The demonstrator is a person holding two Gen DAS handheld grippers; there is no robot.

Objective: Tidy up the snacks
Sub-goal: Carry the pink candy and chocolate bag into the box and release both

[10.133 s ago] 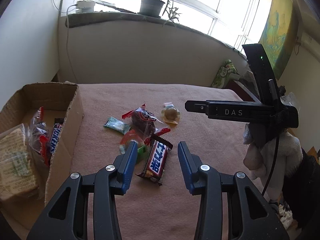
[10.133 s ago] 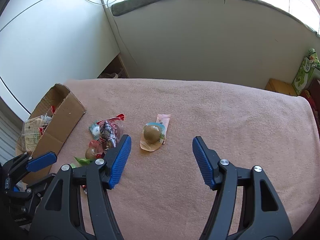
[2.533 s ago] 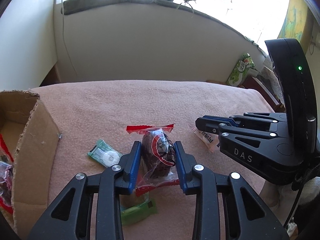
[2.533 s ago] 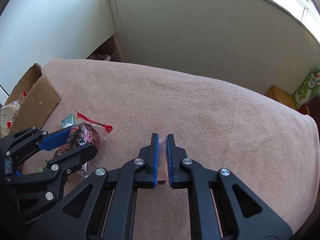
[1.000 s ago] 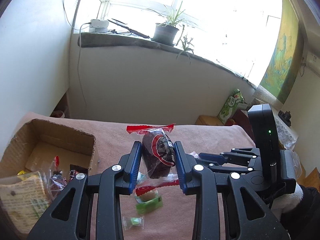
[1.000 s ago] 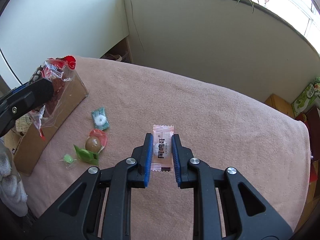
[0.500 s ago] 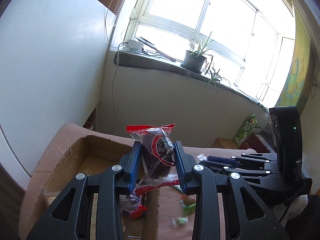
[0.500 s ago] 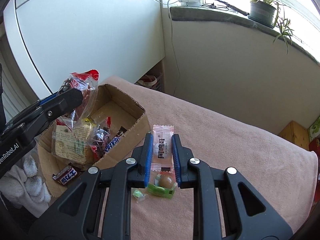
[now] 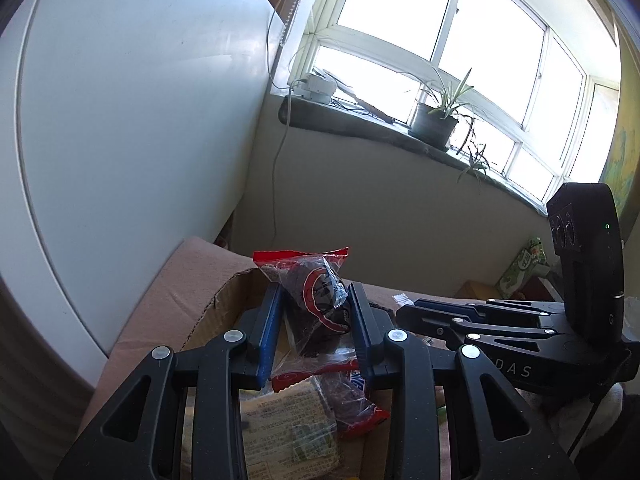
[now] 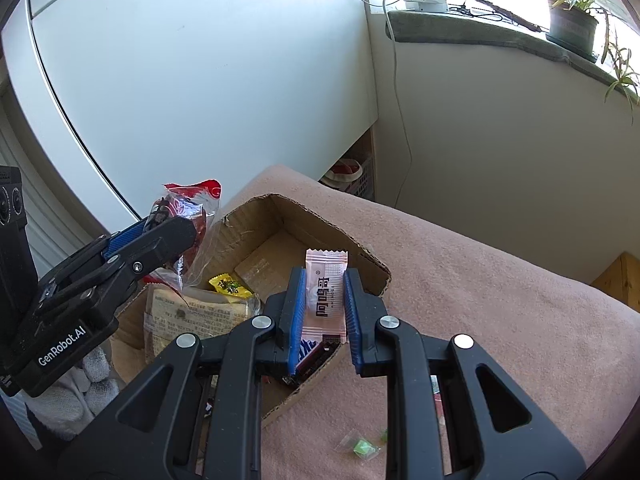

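My left gripper [image 9: 314, 292] is shut on a clear red-edged packet with a dark snack [image 9: 316, 300] and holds it above the open cardboard box [image 9: 224, 300]. From the right wrist view the same packet [image 10: 188, 216] hangs over the box's left side, held in the left gripper [image 10: 160, 232]. My right gripper [image 10: 324, 280] is shut on a pink wrapped sweet [image 10: 325, 292] over the box's near right corner [image 10: 360, 264]. Inside the box lie a large cracker pack [image 10: 192, 316], a yellow sweet [image 10: 229, 286] and a chocolate bar [image 10: 310, 354].
The box stands at the left end of a table under a pink cloth [image 10: 500, 300]. Small green sweets [image 10: 360, 448] lie on the cloth near the front. A white cabinet [image 10: 180, 80] and a wall rise behind. A gloved hand [image 10: 76, 384] holds the left gripper.
Both grippers have swung left with their snacks, from over the cloth to above the box. The box has grown larger in both views. Neither grip has altered.
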